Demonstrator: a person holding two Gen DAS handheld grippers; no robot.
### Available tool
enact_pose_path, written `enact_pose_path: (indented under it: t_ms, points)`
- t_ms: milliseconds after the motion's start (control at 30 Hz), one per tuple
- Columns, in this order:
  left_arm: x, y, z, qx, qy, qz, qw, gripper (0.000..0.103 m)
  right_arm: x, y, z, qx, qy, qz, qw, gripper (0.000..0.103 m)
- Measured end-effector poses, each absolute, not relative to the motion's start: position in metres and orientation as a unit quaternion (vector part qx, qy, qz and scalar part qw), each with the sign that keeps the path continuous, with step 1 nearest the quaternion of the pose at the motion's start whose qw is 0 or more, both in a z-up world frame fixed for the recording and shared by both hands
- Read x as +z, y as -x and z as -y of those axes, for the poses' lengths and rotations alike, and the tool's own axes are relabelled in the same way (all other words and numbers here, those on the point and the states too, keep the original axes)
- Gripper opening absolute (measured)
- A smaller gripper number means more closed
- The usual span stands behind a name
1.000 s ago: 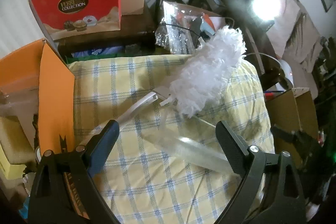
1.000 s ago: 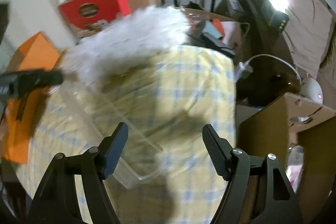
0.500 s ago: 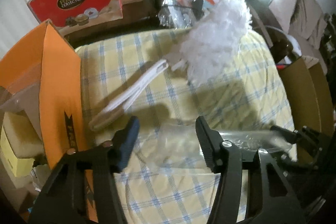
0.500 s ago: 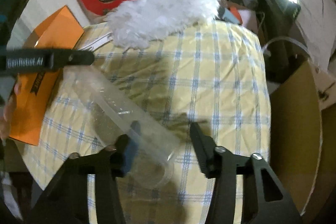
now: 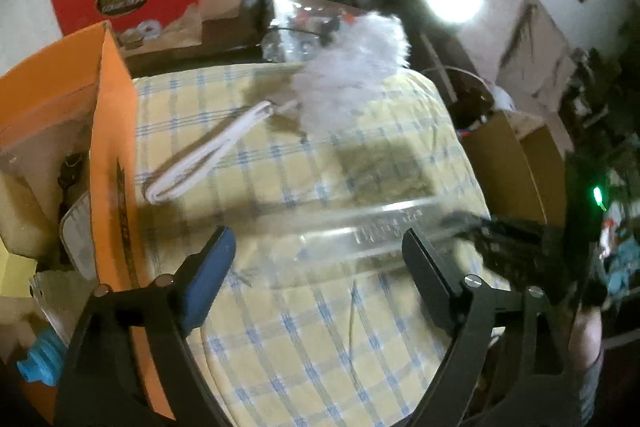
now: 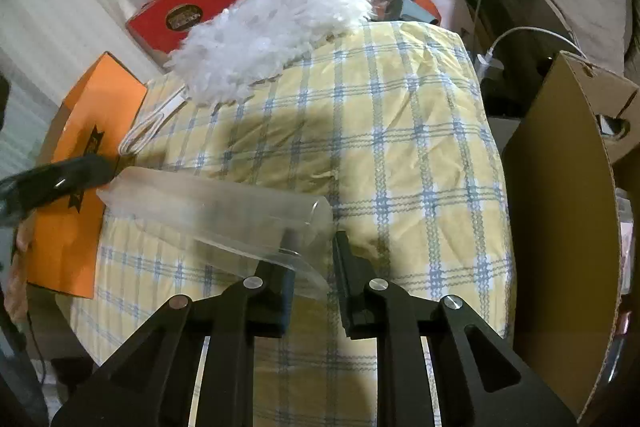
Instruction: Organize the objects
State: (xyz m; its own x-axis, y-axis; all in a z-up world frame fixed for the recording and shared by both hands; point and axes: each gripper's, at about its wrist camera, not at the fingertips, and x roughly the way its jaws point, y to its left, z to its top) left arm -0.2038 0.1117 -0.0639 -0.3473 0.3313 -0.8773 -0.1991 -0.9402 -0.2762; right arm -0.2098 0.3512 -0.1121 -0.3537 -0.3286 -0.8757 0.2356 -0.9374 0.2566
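Left wrist view: the left gripper [image 5: 316, 259] hangs over a yellow checked cloth [image 5: 320, 347], its jaws wide apart after just opening. A clear plastic tube [image 5: 360, 235] lies crosswise just beyond the fingertips, ungripped, its right end toward the right gripper [image 5: 500, 239] at 3 o'clock. A white feather duster [image 5: 348, 75] lies at 12 o'clock, its white handle [image 5: 208, 155] slanting toward 10. An orange box [image 5: 108, 147] stands at 9 o'clock.

Right wrist view: the right gripper's [image 6: 312, 267] jaws, just closing, are clamped on the tube's [image 6: 216, 211] open near end. The tube reaches toward 9 o'clock, where the left gripper [image 6: 60, 179] sits.
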Motion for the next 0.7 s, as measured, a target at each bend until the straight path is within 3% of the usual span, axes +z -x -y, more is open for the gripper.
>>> enact_pose_path:
  t_ms: [233, 333, 400, 500, 600, 700]
  points:
    - [-0.080, 0.188, -0.130, 0.824, 0.545, -0.020, 0.153, 0.081, -0.112, 0.219, -0.361, -0.816, -0.547, 0.076, 0.169, 0.015]
    - [-0.089, 0.186, -0.134, 0.823, 0.549, -0.035, 0.144, 0.067, -0.113, 0.222, -0.362, -0.816, -0.548, 0.079, 0.166, 0.015]
    - [-0.097, 0.188, -0.134, 0.818, 0.557, -0.039, 0.140, 0.042, -0.113, 0.223, -0.362, -0.817, -0.547, 0.079, 0.166, 0.015]
    - [-0.101, 0.190, -0.131, 0.821, 0.556, -0.046, 0.118, 0.025, -0.113, 0.222, -0.360, -0.818, -0.544, 0.077, 0.169, 0.015]
    - [-0.095, 0.190, -0.123, 0.829, 0.548, -0.033, 0.112, 0.016, -0.109, 0.220, -0.359, -0.826, -0.533, 0.069, 0.169, 0.015]
    - [-0.082, 0.189, -0.118, 0.837, 0.535, -0.018, 0.117, 0.014, -0.101, 0.218, -0.362, -0.832, -0.521, 0.072, 0.173, 0.015]
